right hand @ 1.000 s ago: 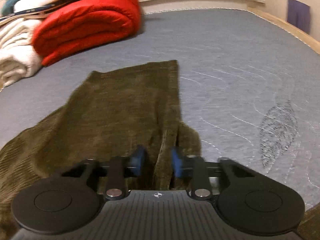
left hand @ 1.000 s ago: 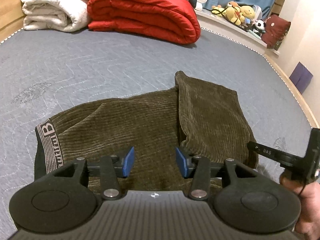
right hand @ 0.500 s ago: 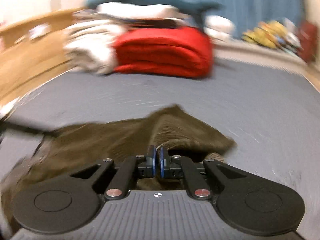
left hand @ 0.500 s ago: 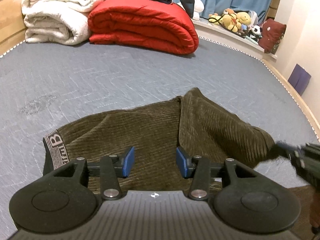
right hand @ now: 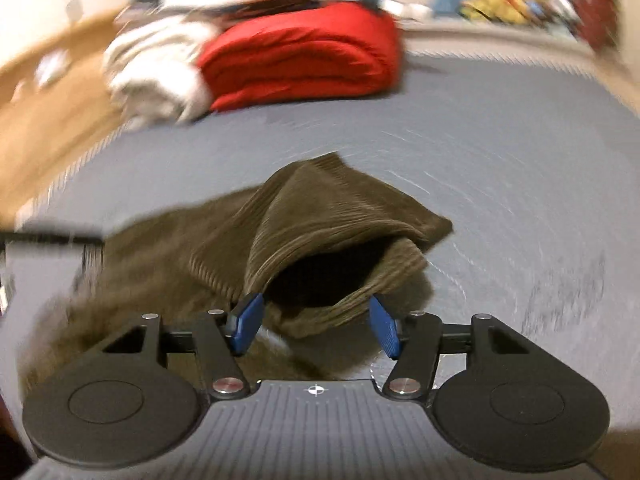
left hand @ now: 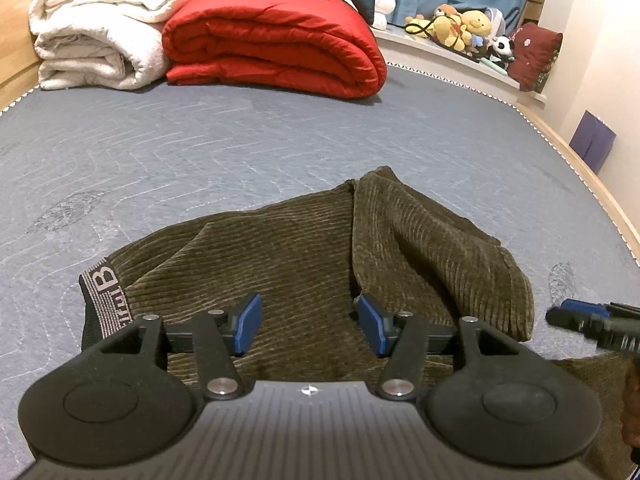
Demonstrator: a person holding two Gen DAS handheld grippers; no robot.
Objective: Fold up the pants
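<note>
Grey quilted mattress (left hand: 280,140), bedding stacked behind; olive-brown corduroy pants (left hand: 304,264) half-folded at near edge. Left tongs (left hand: 310,322) opening, empty, above cloth. Right tongs (right hand: 316,322) opening, hem released. Advice: regrip doubled end, fold squarely toward lettered waistband (left hand: 105,296).

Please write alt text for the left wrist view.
Olive corduroy pants lie partly folded on a grey mattress, under the left gripper, whose jaws are opening and hold nothing. A red quilt and white blanket sit behind.

Olive corduroy pants (left hand: 304,256) partly folded, rumpled, on mattress.
</note>
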